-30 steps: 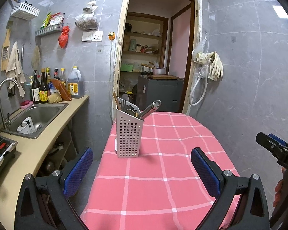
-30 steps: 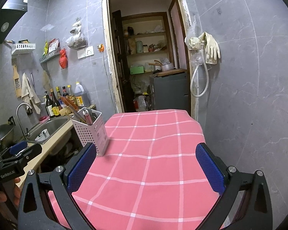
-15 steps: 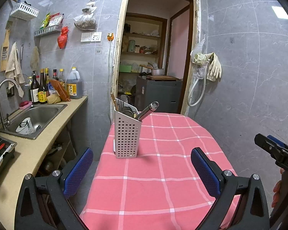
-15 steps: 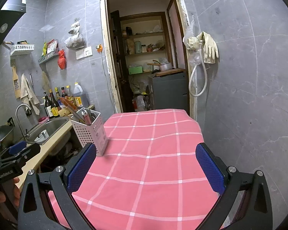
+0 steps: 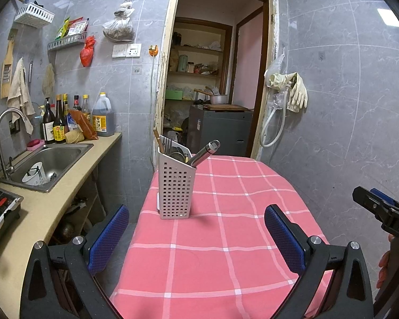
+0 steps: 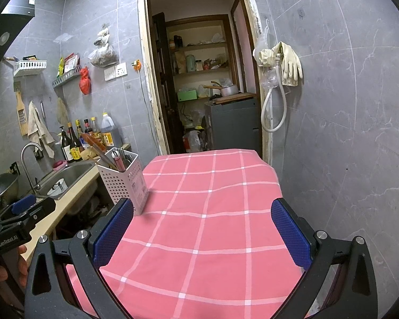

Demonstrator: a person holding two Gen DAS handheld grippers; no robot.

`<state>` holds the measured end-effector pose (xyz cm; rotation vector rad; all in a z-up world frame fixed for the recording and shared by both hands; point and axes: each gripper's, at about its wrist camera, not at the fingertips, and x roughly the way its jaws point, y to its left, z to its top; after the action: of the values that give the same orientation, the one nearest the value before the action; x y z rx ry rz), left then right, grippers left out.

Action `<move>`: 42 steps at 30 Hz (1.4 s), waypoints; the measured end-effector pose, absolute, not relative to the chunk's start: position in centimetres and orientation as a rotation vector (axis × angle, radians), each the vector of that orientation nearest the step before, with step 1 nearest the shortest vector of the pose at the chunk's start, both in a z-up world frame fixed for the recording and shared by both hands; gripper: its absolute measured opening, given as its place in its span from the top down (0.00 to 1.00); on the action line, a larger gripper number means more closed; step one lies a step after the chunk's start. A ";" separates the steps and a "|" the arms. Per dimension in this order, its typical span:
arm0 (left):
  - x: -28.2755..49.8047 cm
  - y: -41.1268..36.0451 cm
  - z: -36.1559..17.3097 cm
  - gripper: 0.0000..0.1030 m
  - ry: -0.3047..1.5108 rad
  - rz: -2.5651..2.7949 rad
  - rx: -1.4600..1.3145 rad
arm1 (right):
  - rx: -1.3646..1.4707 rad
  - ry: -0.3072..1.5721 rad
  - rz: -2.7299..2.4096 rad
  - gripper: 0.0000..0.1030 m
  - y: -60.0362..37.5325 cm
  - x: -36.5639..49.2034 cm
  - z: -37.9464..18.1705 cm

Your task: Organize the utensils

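Little has moved: both tools, left (image 5: 196, 236) and right (image 6: 202, 232), hang apart and empty. Ahead-left of the right tool, the utensils (image 5: 203, 152) stand in a light, tippable caddy (image 5: 176, 187); slick steel handles suit gripping.

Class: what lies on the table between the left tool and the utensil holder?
Only bare pink checked tablecloth, in the left wrist view, between left tool and utensil holder.

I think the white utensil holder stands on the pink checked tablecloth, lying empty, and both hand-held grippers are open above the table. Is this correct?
Not quite. The utensil holder is not empty: the left wrist view shows a metal handle and other utensils sticking out of it. The rest holds: it stands on the tablecloth, and the left hand-held gripper and right hand-held gripper are open.
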<state>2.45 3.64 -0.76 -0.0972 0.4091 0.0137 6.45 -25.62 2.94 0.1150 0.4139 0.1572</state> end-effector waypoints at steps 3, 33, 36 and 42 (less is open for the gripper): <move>2.5 3.6 -0.8 0.00 0.409 0.013 -0.097 | 0.116 0.414 0.158 0.01 -25.6 6.5 2.9; 2.4 3.7 -0.7 0.00 0.413 0.012 -0.102 | 0.115 0.417 0.158 0.01 -25.4 6.4 2.9; 2.4 3.5 -0.7 0.00 0.411 0.013 -0.102 | 0.114 0.418 0.158 0.01 -25.3 6.4 2.9; 2.4 3.6 -0.7 0.00 0.412 0.013 -0.103 | 0.110 0.419 0.159 0.01 -25.0 6.5 2.8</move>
<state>2.43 3.63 -0.73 -0.1031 0.4115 0.0130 6.52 -25.04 2.78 0.1104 0.4193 0.1594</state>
